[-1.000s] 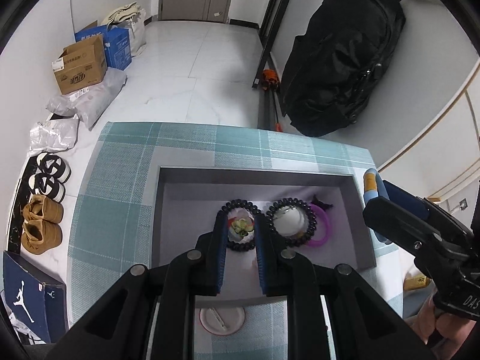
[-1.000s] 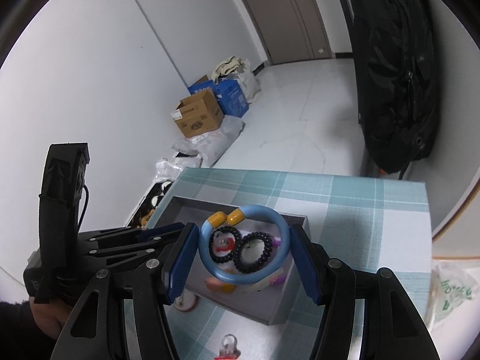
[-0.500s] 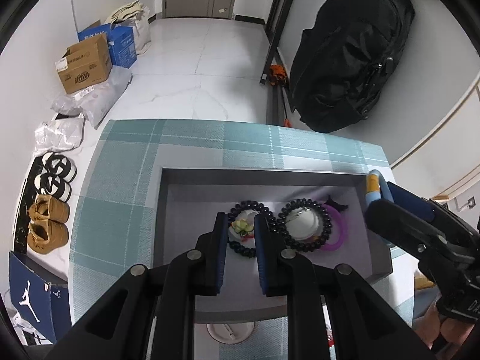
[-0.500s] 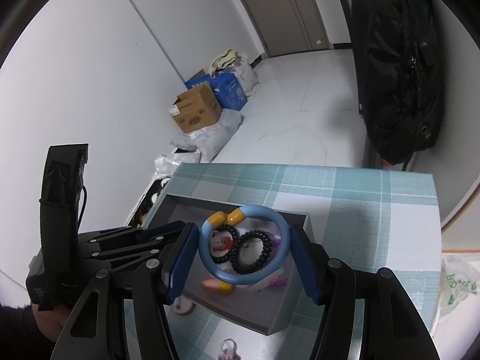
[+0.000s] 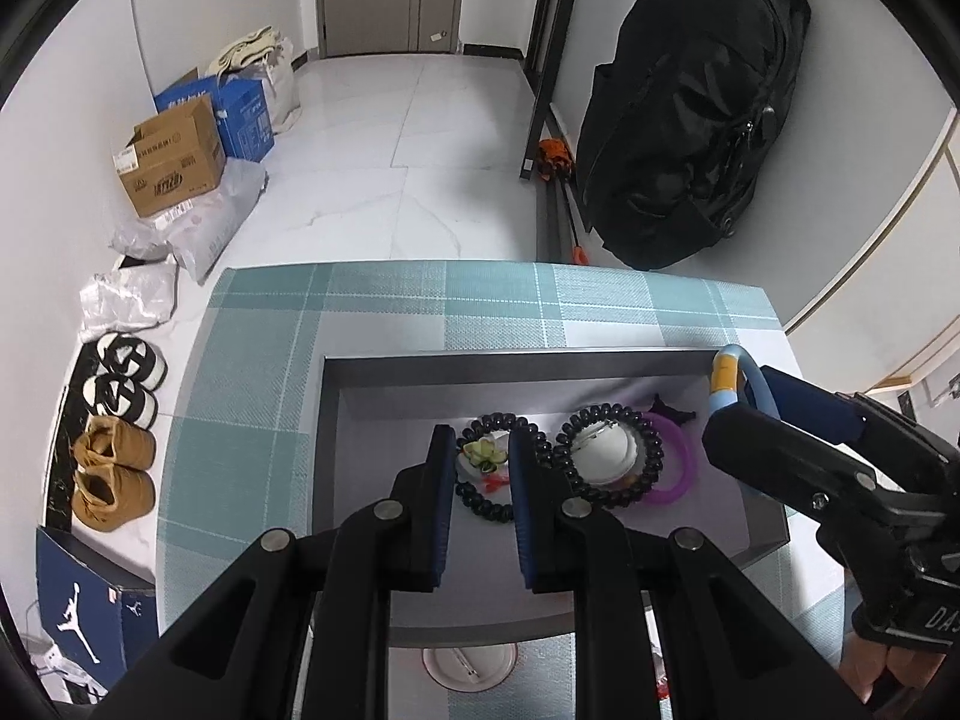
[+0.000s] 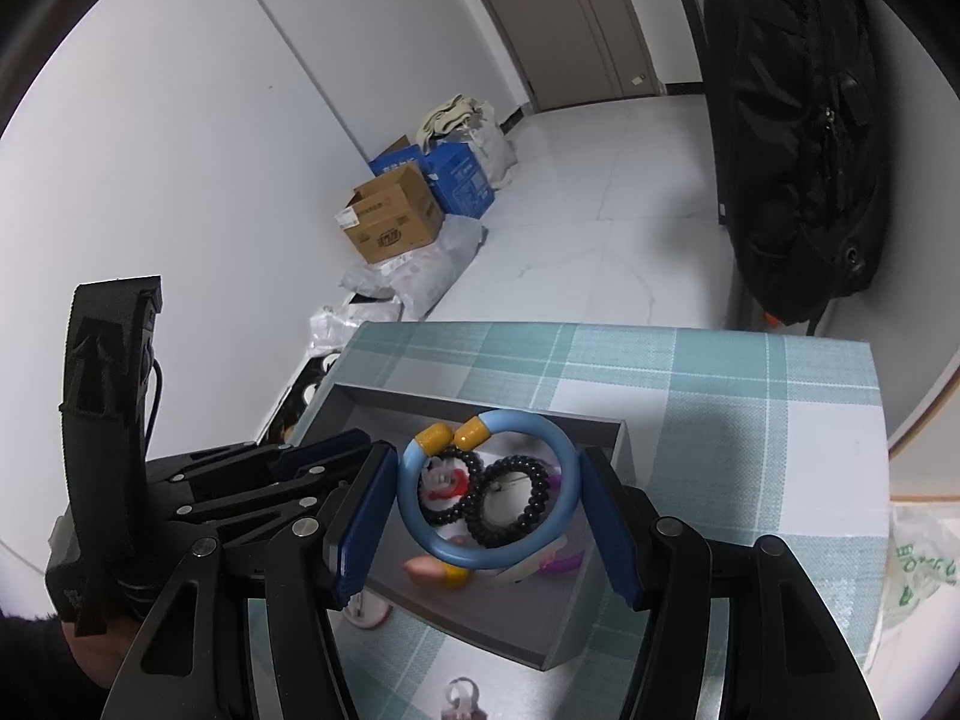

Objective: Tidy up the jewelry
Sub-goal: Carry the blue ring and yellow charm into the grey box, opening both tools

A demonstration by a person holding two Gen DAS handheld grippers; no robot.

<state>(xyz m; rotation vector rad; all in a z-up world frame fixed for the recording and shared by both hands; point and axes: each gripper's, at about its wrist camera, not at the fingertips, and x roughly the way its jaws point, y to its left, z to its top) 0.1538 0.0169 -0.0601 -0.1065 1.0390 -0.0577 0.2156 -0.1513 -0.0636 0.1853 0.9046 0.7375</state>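
checked tablecloth (image 5: 384, 312) carries our grey tray (image 5: 327, 420), where two black bead bracelets (image 5: 606, 459) lie sorted. we hold the blue bangle (image 6: 489, 495) clamped crosswise between the right gripper (image 6: 489, 516) pads above the tray's right end, likely for dropping in. left gripper (image 5: 480, 504) hovers, fingers apart, empty.

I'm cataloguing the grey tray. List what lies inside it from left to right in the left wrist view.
Black beaded bracelet around a flower brooch → second black beaded bracelet around a white round badge → translucent purple bangle → light blue ring with yellow end caps, gripped by the right gripper at the tray's right edge.
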